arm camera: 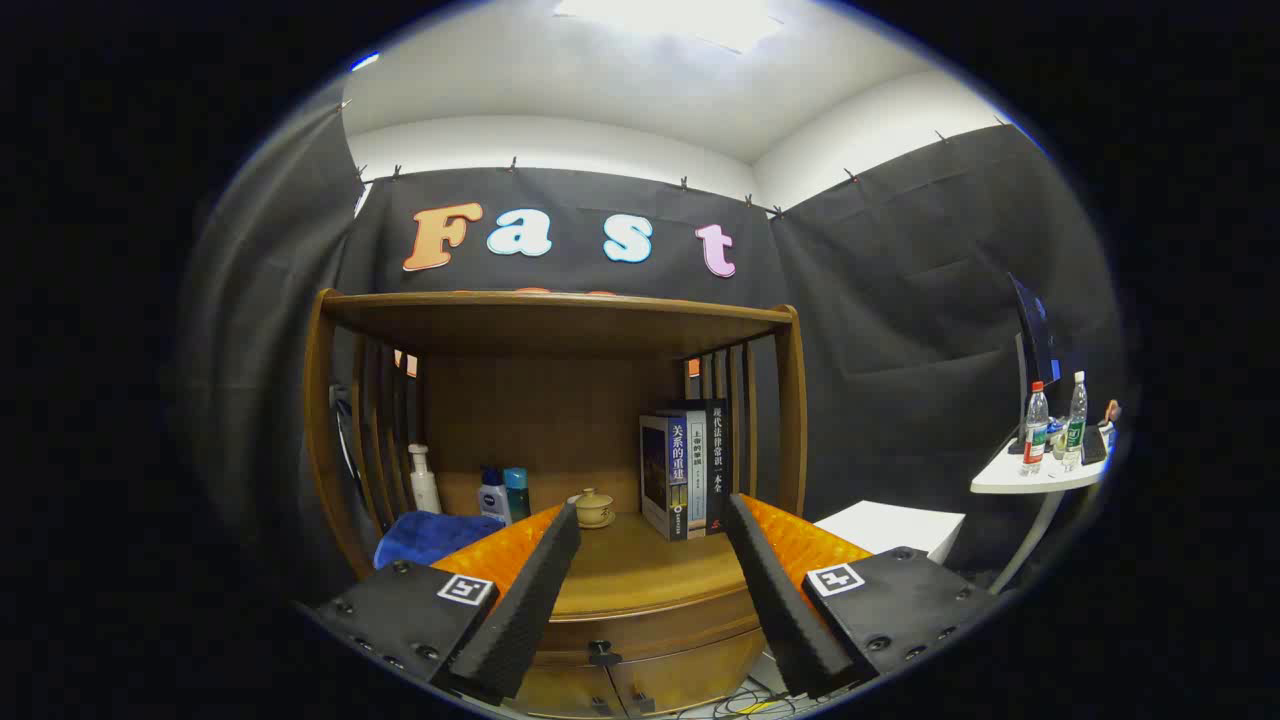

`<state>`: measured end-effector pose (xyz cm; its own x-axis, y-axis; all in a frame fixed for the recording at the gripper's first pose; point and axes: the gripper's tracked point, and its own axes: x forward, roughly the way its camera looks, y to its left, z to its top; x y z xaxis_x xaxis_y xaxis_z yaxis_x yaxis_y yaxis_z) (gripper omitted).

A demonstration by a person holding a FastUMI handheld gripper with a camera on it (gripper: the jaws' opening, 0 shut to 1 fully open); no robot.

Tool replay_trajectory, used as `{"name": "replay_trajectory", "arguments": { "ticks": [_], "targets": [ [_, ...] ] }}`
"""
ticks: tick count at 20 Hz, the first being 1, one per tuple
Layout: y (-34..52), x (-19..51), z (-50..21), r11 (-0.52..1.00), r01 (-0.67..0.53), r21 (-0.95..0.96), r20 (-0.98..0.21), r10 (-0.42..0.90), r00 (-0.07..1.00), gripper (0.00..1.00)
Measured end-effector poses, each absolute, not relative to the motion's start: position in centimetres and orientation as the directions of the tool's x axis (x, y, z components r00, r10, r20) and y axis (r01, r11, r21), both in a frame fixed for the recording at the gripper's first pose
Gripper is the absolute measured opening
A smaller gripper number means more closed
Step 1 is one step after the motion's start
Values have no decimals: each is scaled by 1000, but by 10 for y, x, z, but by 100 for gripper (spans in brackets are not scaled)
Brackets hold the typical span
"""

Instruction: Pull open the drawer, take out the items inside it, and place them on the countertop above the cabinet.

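Note:
A wooden cabinet (560,330) with a shelf top stands ahead of me. Its curved countertop (640,575) lies between and just beyond my fingers. Below the countertop's edge runs the shut drawer front (660,630), with a small dark knob (600,655) low between the fingers. My gripper (650,520) is open, its fingers spread wide with nothing between them, held above and in front of the drawer. What lies inside the drawer is hidden.
On the countertop rest a blue cloth (435,535), a white pump bottle (424,480), two small bottles (503,493), a lidded teacup (594,508) and several upright books (690,470). A white box (890,528) and a side table with water bottles (1055,425) stand to the right.

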<state>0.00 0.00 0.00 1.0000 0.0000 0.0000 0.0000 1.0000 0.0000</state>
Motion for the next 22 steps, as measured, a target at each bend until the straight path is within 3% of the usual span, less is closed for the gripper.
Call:
{"name": "replay_trajectory", "arguments": {
  "ticks": [17, 22],
  "targets": [
    [-12, -2, 15, 1000, -3, -2, 4, 3, 1000, 98],
    [-12, -2, 28, 998, -57, 3, 16, 57, 998, 98]
  ]
}}
